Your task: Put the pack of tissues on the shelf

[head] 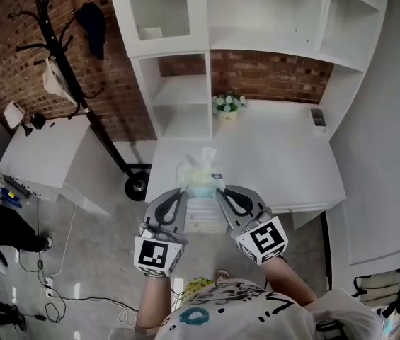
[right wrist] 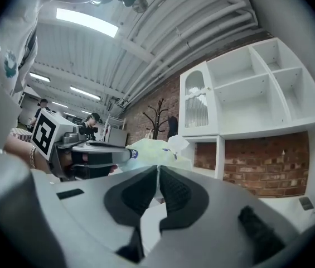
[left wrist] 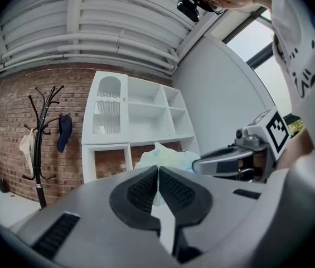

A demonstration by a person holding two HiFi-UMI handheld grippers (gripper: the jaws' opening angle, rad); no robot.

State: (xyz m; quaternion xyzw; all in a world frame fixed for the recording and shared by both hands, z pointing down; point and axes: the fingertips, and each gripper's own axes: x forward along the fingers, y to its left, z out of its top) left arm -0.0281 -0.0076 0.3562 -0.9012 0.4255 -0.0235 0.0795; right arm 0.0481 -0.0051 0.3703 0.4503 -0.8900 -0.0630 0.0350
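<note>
**White shelf waiting, tissues carried between two tools**

White shelf unit (head: 256, 20) fills the upper part of the head view and is the largest thing here. Its open compartments look bare. The glazed compartment at the upper left has something small and pale at its bottom, too indistinct to name. This is the carrying step, as I judge it: the pack is lifted but not yet placed.

Below the shelf unit the white tabletop (head: 284, 161) spreads across the centre of the frame, with a small dark item near its right end that I cannot identify.

The pack of tissues (head: 201, 183) hangs at lower centre, near the tabletop's front edge and well short of the shelf. A tuft of tissue sticks up from its top.

Each tool pinches one side of it. The left tool (left wrist: 158, 171) has its pads all but together on a thin pale edge of the pack, and the right tool (right wrist: 158, 171) is closed the same way on the opposite side.

Next, both tools probably need to travel forward and up together, keeping the pack level, to reach an open compartment before either lets go.

Smallest is the flower pot (head: 228, 107), with white blooms in it, at the back of the tabletop.
</note>
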